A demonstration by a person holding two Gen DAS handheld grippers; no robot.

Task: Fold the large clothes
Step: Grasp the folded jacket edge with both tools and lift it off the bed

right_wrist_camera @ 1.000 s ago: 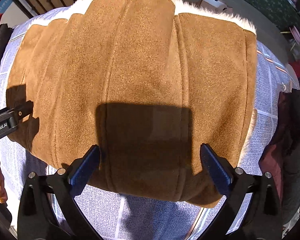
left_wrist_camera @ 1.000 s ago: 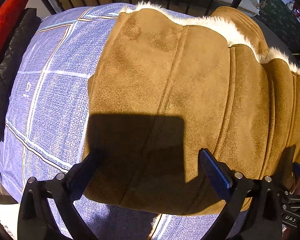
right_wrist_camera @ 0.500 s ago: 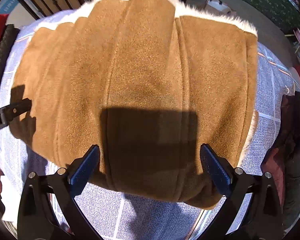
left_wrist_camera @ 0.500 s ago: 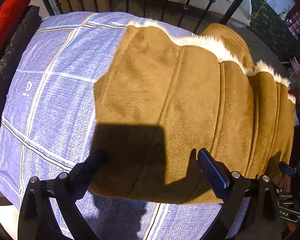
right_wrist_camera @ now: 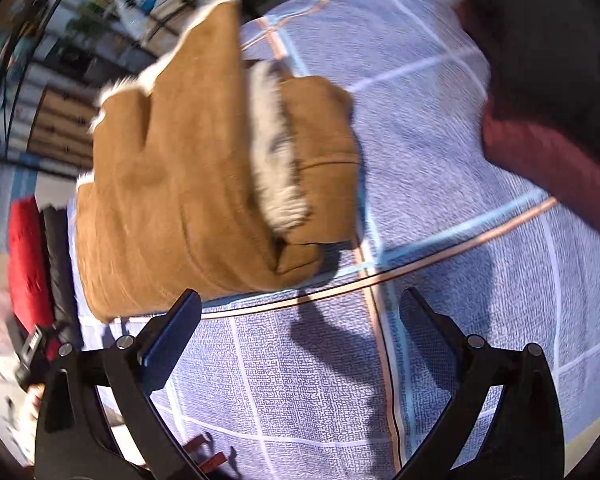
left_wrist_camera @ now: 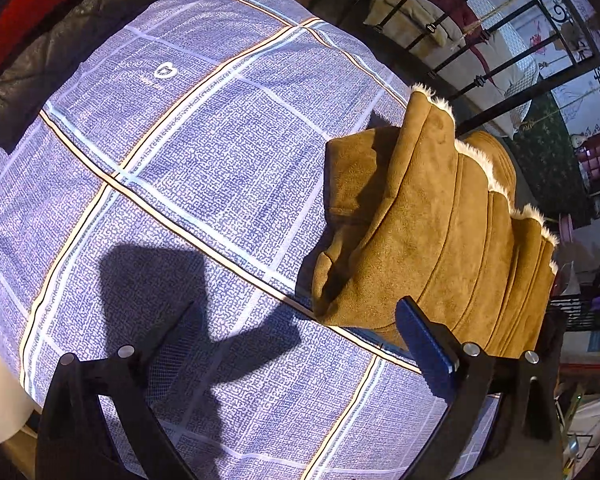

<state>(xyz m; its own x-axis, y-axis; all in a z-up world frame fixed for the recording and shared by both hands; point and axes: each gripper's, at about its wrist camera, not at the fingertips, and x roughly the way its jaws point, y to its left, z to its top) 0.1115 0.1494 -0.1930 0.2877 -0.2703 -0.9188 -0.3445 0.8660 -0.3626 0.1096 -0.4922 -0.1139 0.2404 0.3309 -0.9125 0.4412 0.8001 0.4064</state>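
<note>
Tan suede with a pale fleece lining, the coat lies bundled in a thick fold on the blue checked bedspread, close to the bed's far edge by the black metal railing. In the right wrist view the coat shows a fleece-edged flap turned over on top and a cuff poking out at the near side. The left gripper hangs over bare bedspread with its fingers wide apart and nothing between them; the right gripper is likewise spread and empty, just short of the bundle's near edge.

The main risk seems to be the bulk itself: stiff, heavy suede tends to spring open, so the loose top flap may unroll unless pressed down. A pinch on only the outer layer would probably drag that layer and skew the stack. Being near the far edge, a push could slide the bundle toward the railing. The right view is blurred, so the exact edge positions are uncertain.
</note>
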